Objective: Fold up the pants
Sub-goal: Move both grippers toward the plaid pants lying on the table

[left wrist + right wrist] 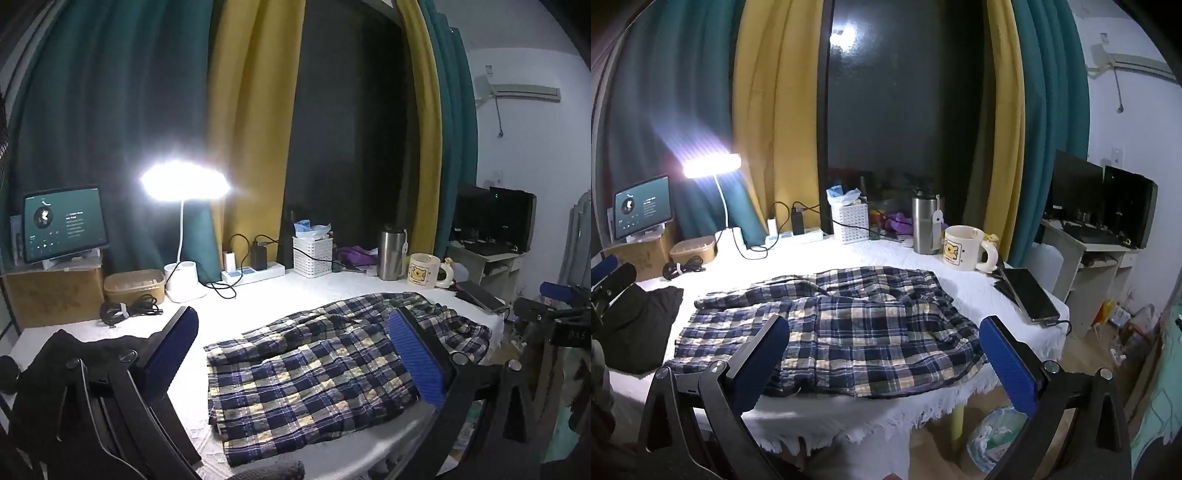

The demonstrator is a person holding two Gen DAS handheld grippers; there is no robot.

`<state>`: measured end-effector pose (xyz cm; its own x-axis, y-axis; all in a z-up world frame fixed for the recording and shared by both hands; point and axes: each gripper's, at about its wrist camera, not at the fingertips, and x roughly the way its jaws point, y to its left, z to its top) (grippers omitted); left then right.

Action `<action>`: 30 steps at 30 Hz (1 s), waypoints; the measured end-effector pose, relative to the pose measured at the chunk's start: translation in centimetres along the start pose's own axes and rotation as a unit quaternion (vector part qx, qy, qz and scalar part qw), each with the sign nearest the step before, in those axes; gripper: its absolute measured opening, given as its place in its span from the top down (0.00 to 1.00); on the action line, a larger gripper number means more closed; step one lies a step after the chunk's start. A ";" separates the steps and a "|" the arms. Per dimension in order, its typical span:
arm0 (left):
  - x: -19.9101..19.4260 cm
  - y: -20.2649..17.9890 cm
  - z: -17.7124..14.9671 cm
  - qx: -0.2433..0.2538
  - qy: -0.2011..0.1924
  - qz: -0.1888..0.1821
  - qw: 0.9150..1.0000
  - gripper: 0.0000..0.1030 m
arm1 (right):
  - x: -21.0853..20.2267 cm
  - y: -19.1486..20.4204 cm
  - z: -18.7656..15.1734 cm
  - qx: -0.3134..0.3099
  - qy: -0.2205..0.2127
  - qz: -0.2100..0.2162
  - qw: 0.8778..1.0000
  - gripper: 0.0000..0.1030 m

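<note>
Hovering with jaws spread wide and empty, the left gripper (pixel 295 354) and right gripper (pixel 886 354) hang above the navy, white and yellow plaid cloth pants (pixel 827 325), which lie rumpled, apparently already doubled over, across the near edge of the white fringed tabletop (pixel 979 291). Folding appears at an early step; the next move likely calls for pinching an edge of the fabric. A glaring white desk lamp (pixel 184 181), cream cartoon mug (pixel 964 247) and steel tumbler (pixel 925 225) line the far edge before teal and mustard curtains (pixel 251 110).
</note>
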<state>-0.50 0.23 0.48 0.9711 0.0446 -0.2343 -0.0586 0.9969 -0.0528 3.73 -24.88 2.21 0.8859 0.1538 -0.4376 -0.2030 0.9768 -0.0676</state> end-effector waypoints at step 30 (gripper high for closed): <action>-0.3 0.1 0.5 -0.002 0.000 -0.010 1.000 0.01 | 0.2 0.1 -0.1 0.003 -0.001 -0.003 1.000 0.00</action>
<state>-0.64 0.33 0.98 0.9722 0.0248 -0.2327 -0.0403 0.9973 -0.0621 3.82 -24.75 2.03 0.8876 0.1481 -0.4361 -0.1947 0.9788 -0.0640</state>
